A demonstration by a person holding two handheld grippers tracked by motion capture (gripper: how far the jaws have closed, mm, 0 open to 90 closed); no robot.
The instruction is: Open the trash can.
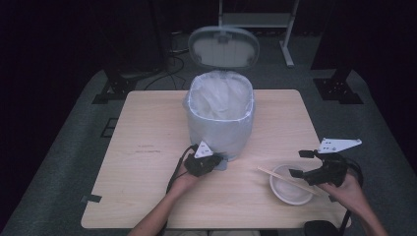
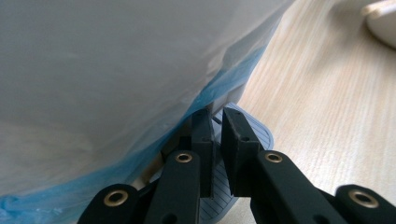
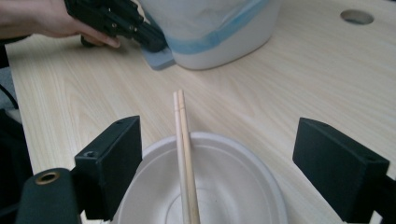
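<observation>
The person's left forearm reaches in from the bottom of the high view, the left hand (image 1: 186, 178) low on the pale wooden table (image 1: 147, 147), pointing the left gripper (image 1: 212, 158) at the foot of the white pedal bin lined with a clear and blue plastic bag (image 1: 220, 115). Its jaws stand nearly together, with only a thin slit between them, and rest on the bin's ribbed grey-blue foot pedal (image 2: 261, 133); the bin's round grey lid (image 1: 223, 46) stands raised behind the rim. The right hand (image 1: 346, 191) is held near the table's right front corner, with the right gripper (image 1: 301, 163) aimed leftwards across the white round disposable bowl (image 1: 290, 186). Its jaws gape wide, one on either side of the bowl, touching nothing. A pair of pale wooden chopsticks (image 3: 184, 144) lies across the bowl's rim, midway between those jaws, tips pointing towards the bin. A small round hole (image 3: 357, 17) pierces the tabletop beyond the bin.
</observation>
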